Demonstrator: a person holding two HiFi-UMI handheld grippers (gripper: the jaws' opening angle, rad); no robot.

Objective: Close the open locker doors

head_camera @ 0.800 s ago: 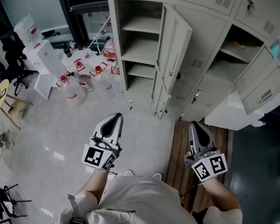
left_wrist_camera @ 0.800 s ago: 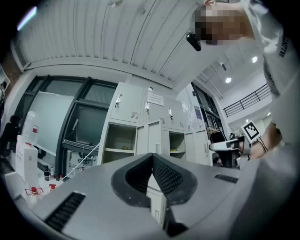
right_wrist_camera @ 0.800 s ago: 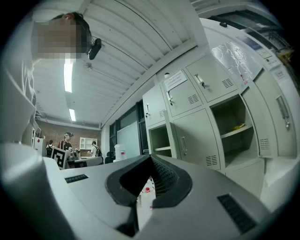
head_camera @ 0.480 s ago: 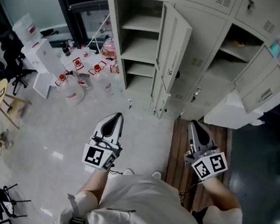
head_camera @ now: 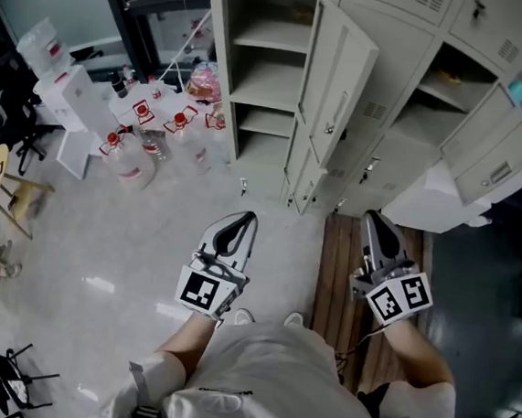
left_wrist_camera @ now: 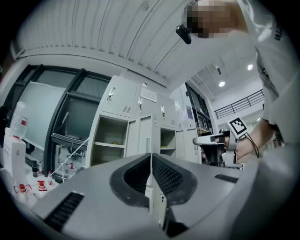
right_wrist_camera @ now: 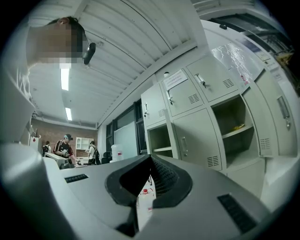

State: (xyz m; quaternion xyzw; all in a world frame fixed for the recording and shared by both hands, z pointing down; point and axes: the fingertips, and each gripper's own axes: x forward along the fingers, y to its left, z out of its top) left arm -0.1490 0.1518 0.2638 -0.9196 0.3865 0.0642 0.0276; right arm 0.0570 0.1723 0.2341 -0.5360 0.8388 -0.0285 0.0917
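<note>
The left tongs (head_camera: 240, 218) and the right tongs (head_camera: 374, 218) are both fully closed and hold nothing; they hang side by side above the floor (head_camera: 102, 234), well apart from the lockers (head_camera: 385, 160) and pointing toward them. The tall locker door (head_camera: 339, 82) in the middle stands open, beside its compartment with shelves (head_camera: 270, 62). At the right a second door (head_camera: 496, 166) is open too. Left of the lockers, jugs with red caps (head_camera: 123, 158) stand on the floor. The right tongs is over a wooden strip (head_camera: 332, 284)
</note>
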